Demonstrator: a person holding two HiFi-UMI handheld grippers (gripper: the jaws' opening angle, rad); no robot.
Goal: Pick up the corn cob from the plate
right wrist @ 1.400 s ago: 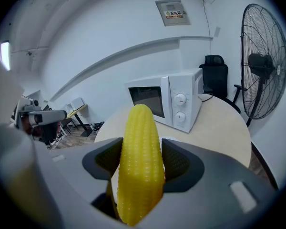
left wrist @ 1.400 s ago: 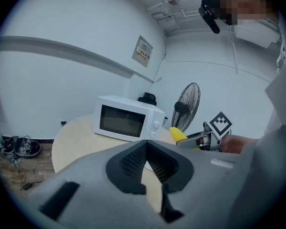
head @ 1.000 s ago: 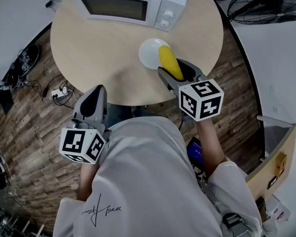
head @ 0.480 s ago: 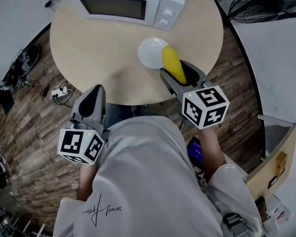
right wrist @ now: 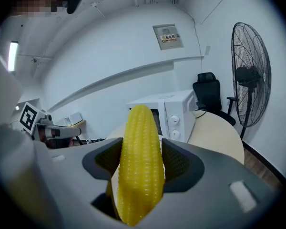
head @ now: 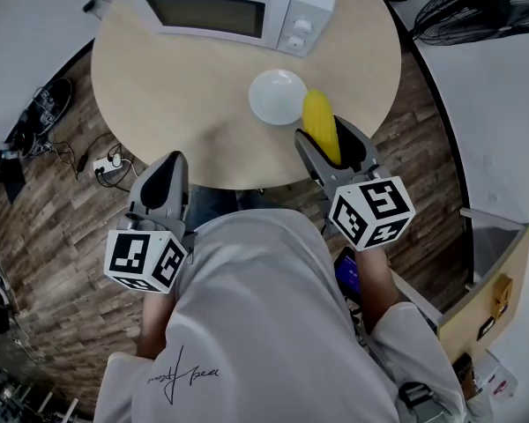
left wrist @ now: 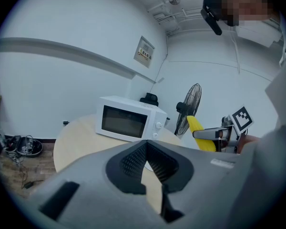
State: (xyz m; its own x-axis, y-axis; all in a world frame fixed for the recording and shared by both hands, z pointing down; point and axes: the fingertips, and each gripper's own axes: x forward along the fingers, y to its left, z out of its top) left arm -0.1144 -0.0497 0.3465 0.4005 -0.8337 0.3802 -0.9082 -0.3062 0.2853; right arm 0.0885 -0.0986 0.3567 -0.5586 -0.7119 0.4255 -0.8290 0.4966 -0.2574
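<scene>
Corn (right wrist: pixel 139 166) gripped firmly in my right claw (head: pixel 332 148), seemingly lifted clear of the plate (head: pixel 269 104) just ahead-left. Pick-up looks done; next, hold steady. Left claw (left wrist: pixel 146 152) pinched closed, empty.

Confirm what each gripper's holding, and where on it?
Right gripper holds the corn cob, clamped across its rear half, tip poking out ahead. Left gripper holds nothing.

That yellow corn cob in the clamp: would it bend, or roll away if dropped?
Probably stiff: the corn cob sticks straight out of the right gripper without sagging. Being round and tapered, it would likely roll on the table.
</scene>
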